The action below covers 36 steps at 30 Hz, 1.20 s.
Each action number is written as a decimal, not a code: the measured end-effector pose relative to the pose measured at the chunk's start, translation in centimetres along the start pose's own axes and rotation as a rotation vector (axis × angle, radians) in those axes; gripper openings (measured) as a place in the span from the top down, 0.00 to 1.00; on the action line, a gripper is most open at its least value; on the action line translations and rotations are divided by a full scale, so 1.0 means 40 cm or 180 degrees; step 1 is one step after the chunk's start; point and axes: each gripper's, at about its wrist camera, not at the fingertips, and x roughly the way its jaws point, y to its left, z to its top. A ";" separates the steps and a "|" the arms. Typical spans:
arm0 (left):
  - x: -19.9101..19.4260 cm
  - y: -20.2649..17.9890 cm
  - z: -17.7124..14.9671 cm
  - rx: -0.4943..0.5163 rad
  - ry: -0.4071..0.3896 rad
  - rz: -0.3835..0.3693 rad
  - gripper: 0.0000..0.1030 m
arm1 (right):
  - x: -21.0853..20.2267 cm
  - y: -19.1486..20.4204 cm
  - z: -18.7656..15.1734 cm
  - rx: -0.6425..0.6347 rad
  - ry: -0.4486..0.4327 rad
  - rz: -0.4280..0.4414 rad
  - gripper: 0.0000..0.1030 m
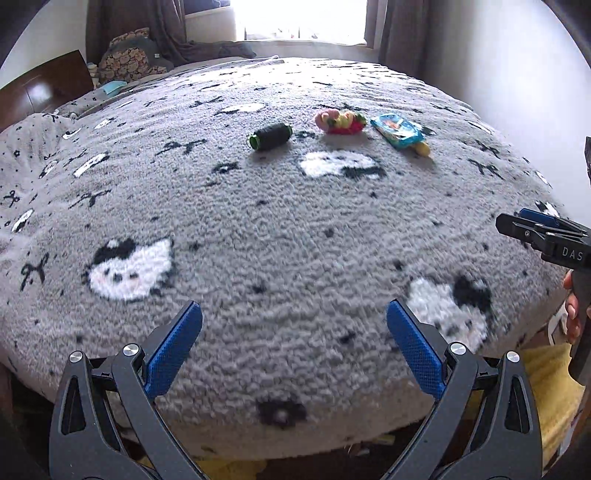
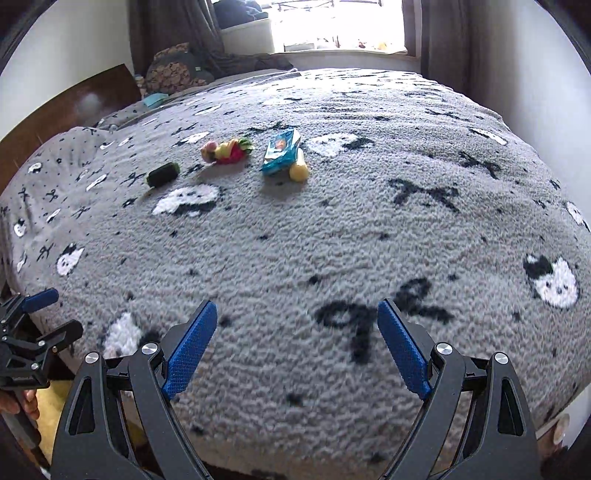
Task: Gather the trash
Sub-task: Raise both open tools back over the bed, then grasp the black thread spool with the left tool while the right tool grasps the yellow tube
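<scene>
On a grey fleece bedspread (image 1: 280, 236) lie a dark roll with a green end (image 1: 269, 136), a pink, yellow and red soft toy (image 1: 341, 121) and a blue snack wrapper (image 1: 397, 130) with a small yellow piece (image 1: 423, 148) at its end. The right wrist view shows the same row: dark roll (image 2: 163, 174), toy (image 2: 227, 149), wrapper (image 2: 281, 151), yellow piece (image 2: 299, 170). My left gripper (image 1: 293, 319) hangs open over the bed's near edge, far from them. My right gripper (image 2: 297, 317) is open too, nothing between its blue pads.
The bedspread (image 2: 332, 236) fills both views. A wooden headboard (image 1: 40, 88) and pillows (image 1: 129, 55) sit at the far left, a bright window (image 1: 303, 18) with curtains behind. Something yellow (image 1: 550, 391) lies below the bed's edge. A hand (image 1: 574, 314) holds the right gripper's handle.
</scene>
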 end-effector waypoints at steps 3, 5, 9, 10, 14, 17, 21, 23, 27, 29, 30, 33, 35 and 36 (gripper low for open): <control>0.049 0.015 0.057 -0.0022 0.0016 0.0005 0.09 | 0.050 0.004 0.044 -0.0027 0.0021 -0.0012 0.18; 0.084 0.023 0.096 -0.0026 0.0018 0.0058 0.11 | 0.085 0.002 0.078 -0.0029 0.0045 -0.0039 0.28; 0.145 0.039 0.171 -0.0005 0.0035 0.0118 0.18 | 0.147 0.005 0.142 -0.0072 0.0064 -0.0055 0.37; 0.160 0.045 0.189 0.0000 0.0042 0.0128 0.19 | 0.164 0.007 0.156 -0.0096 0.0076 -0.0070 0.41; 0.218 0.062 0.246 -0.0027 0.0083 0.0129 0.27 | 0.228 0.015 0.203 -0.0159 0.0162 -0.0159 0.52; 0.261 0.070 0.277 -0.0021 0.0105 0.0125 0.28 | 0.257 0.012 0.228 -0.0152 0.0177 -0.0138 0.53; 0.309 0.070 0.317 0.0030 0.0084 0.0125 0.31 | 0.288 0.009 0.256 -0.0182 0.0173 -0.0174 0.58; 0.329 0.069 0.337 0.0037 0.0073 0.0100 0.34 | 0.303 0.002 0.268 -0.0163 0.0171 -0.0167 0.61; 0.361 0.066 0.373 0.0051 0.0063 0.0087 0.42 | 0.321 -0.003 0.284 -0.0155 0.0168 -0.0157 0.64; 0.373 0.063 0.383 0.0059 0.0082 0.0055 0.51 | 0.321 -0.004 0.285 -0.0153 0.0165 -0.0148 0.72; 0.375 0.059 0.385 0.0076 0.0092 0.0032 0.57 | 0.319 -0.005 0.283 -0.0155 0.0163 -0.0139 0.74; 0.368 0.050 0.380 0.0111 0.0095 0.0051 0.57 | 0.307 -0.005 0.276 -0.0163 0.0175 -0.0133 0.79; 0.356 0.044 0.371 0.0122 0.0103 0.0032 0.58 | 0.292 -0.005 0.265 -0.0180 0.0184 -0.0139 0.79; 0.349 0.041 0.363 0.0130 0.0113 0.0021 0.58 | 0.283 -0.005 0.257 -0.0186 0.0193 -0.0134 0.79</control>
